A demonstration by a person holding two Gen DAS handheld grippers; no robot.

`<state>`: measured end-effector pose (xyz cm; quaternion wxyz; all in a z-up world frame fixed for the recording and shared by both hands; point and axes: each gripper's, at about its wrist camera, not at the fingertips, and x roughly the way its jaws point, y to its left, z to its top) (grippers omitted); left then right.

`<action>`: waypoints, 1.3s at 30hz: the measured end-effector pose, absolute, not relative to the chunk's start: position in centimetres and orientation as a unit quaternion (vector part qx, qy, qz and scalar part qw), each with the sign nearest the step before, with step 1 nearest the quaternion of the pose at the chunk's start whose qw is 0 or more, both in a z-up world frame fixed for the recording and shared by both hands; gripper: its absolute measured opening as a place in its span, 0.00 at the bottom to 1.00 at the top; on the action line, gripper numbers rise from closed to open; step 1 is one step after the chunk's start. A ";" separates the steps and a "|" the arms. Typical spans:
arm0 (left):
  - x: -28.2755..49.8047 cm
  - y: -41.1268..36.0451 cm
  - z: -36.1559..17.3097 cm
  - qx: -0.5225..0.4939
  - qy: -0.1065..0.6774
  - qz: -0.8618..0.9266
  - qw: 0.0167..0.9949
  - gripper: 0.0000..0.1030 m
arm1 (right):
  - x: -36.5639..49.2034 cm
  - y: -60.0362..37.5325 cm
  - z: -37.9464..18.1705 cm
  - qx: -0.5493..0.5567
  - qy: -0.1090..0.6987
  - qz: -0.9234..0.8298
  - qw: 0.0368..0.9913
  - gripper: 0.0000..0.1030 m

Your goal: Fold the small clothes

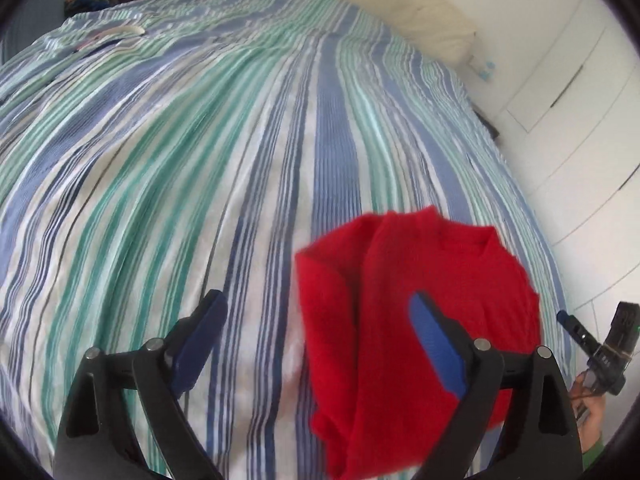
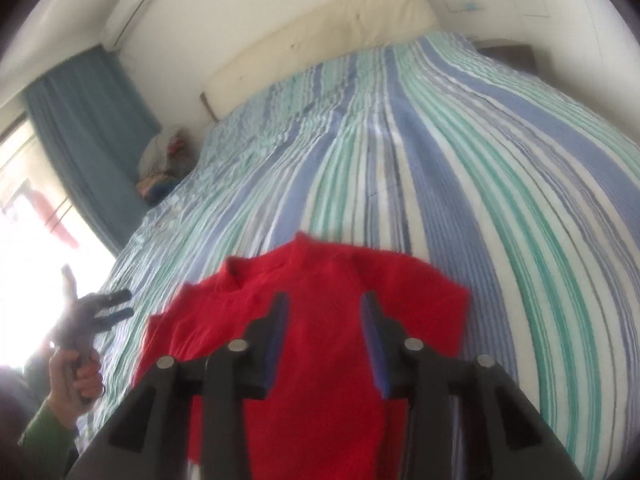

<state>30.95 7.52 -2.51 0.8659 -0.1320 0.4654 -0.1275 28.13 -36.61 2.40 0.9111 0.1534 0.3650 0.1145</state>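
Your left gripper (image 1: 320,344) hangs wide open over the red shirt (image 1: 420,320) on the bed (image 1: 200,160). Your right gripper (image 2: 324,336) is partly open above it, gripping nothing.

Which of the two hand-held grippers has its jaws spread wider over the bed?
The left gripper: its blue-padded fingers stand far apart beside the red knitted garment on the striped bedspread. The right gripper shows a narrower gap. Neither holds anything.

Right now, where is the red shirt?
The red shirt lies on the striped bedspread near its close edge, under the right gripper in the right wrist view.
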 end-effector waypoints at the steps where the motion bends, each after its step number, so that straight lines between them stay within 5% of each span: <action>1: 29.2 7.5 -3.2 -0.117 0.472 -0.127 0.864 0.91 | 26.7 -35.4 2.2 0.129 0.372 0.135 0.909 0.50; 6: 21.4 8.9 -5.3 -0.056 0.462 -0.083 0.881 0.91 | 20.1 -33.9 -2.3 0.007 0.419 0.062 0.906 0.58; 9: 19.2 9.6 -6.5 -0.031 0.424 -0.051 0.904 0.98 | 14.8 -34.9 -2.4 -0.005 0.374 0.011 0.927 0.58; 13: 19.6 8.9 -9.2 0.004 0.431 -0.034 0.902 0.99 | 8.4 -36.1 -2.8 0.049 0.322 -0.072 0.943 0.88; 20: 19.3 9.1 -9.0 0.000 0.423 -0.035 0.906 1.00 | 6.1 -40.3 -5.3 0.179 0.332 -0.122 0.918 0.88; 39: 18.6 9.1 -9.0 0.001 0.406 -0.028 0.913 1.00 | 7.0 -39.4 -5.6 0.158 0.347 -0.126 0.916 0.93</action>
